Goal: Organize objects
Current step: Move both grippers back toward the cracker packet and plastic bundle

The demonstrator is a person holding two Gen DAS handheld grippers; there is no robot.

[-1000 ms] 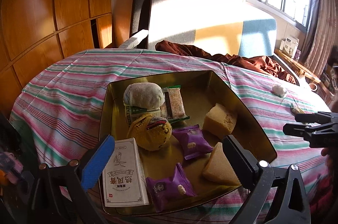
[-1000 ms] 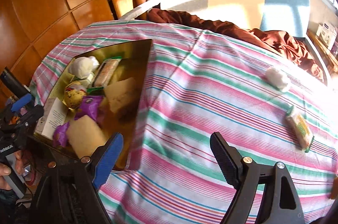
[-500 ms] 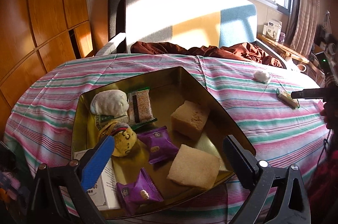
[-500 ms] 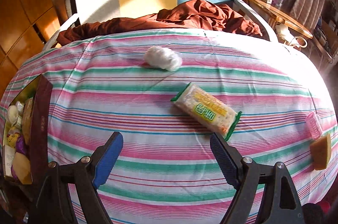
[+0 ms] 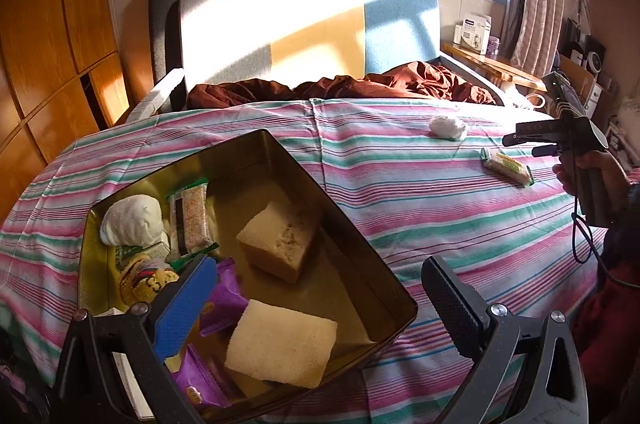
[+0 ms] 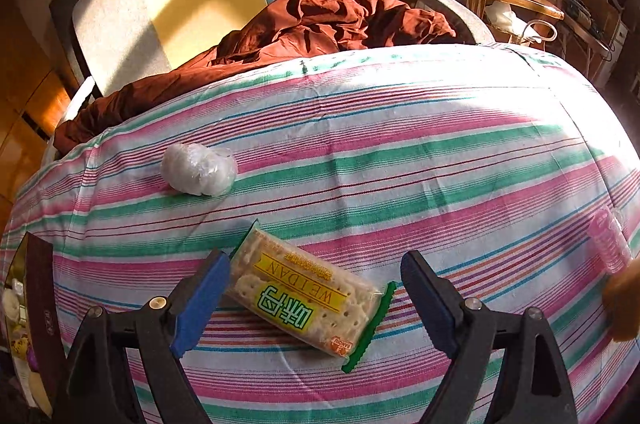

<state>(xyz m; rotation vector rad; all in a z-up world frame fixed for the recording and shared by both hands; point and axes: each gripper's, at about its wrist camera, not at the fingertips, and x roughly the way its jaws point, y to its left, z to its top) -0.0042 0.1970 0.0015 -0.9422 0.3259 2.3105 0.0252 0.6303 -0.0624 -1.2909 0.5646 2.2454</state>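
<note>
Striped cloth (image 6: 400,152) in pink, green and white covers the table, sunlit, with an armchair and a rumpled brown blanket (image 6: 320,24) behind it. On this cloth lies a cracker packet (image 6: 308,296), green-edged with a yellow label, set slantwise between the fingers of the right gripper (image 6: 312,298); the jaws have just been opening and stand wide, the blue pad just beside the packet's end, neither finger pressing it. Near the packet, farther back, sits a white wrapped ball (image 6: 198,174). Off to the left stands a gold tin (image 5: 352,236) holding two sponge cakes, purple sachets, a cereal bar and another white ball. Over its near corner hangs the left gripper (image 5: 320,308), spread wide, gripping nothing.
</note>
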